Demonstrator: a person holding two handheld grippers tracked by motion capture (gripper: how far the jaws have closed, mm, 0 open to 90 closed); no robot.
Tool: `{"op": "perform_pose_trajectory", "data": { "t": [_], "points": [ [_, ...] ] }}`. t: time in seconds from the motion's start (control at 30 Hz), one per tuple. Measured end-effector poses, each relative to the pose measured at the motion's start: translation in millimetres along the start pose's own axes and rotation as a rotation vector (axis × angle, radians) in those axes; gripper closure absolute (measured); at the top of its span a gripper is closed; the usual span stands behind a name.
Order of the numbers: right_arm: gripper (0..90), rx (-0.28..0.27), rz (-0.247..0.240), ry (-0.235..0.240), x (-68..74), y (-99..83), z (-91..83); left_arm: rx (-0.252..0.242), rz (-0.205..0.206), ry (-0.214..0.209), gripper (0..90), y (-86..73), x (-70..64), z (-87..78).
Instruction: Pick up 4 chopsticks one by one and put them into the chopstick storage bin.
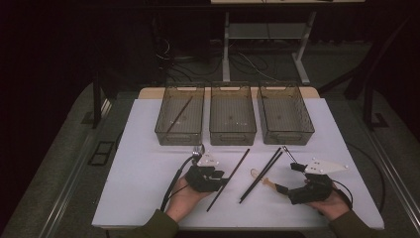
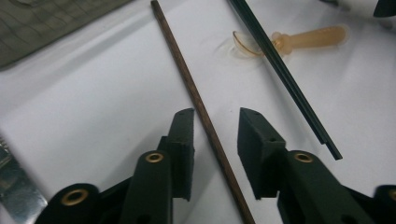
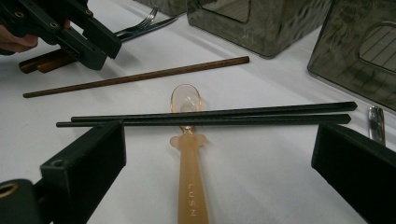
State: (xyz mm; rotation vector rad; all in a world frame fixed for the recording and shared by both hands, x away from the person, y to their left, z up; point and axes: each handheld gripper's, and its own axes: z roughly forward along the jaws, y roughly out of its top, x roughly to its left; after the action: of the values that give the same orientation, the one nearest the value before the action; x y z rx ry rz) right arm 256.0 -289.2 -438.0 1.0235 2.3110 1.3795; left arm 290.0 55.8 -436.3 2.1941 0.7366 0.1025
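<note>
Between the left hand-held gripper's (image 2: 216, 128) parted jaws lies the brown chopstick (image 2: 196, 100), untouched.

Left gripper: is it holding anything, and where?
Nothing is held. The left gripper is open, its jaws on either side of the brown chopstick near its thin end, not touching it.

Open table around brown chopstick (image 2: 205, 121), black chopsticks (image 2: 285, 77) lying near, bins (image 1: 233, 115) behind

Amber spoon (image 3: 189, 177) under two black chopsticks (image 3: 210, 116) — between wide-set right gripper (image 3: 215, 154) fingers (image 3: 88, 163); brown chopstick (image 3: 140, 76) beyond
</note>
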Motion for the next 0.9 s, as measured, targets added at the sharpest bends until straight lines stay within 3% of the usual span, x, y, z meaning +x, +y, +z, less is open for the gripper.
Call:
{"op": "perform_pose_trajectory", "data": {
  "t": [0.43,0.7,0.9],
  "points": [
    [3.1,0.001,-0.002,-0.001,0.4,0.0,-0.1,0.066,0.024,-0.013,76.3,-2.6,-0.6,13.5],
    [3.1,0.001,-0.002,-0.001,0.6,0.0,-0.1,0.064,0.036,0.026,78.8,-3.4,-6.3,14.6],
    [3.1,0.001,-0.003,-0.001,0.5,0.0,-0.1,0.066,0.029,0.028,81.6,-2.9,-5.6,14.2]
  ]
}}
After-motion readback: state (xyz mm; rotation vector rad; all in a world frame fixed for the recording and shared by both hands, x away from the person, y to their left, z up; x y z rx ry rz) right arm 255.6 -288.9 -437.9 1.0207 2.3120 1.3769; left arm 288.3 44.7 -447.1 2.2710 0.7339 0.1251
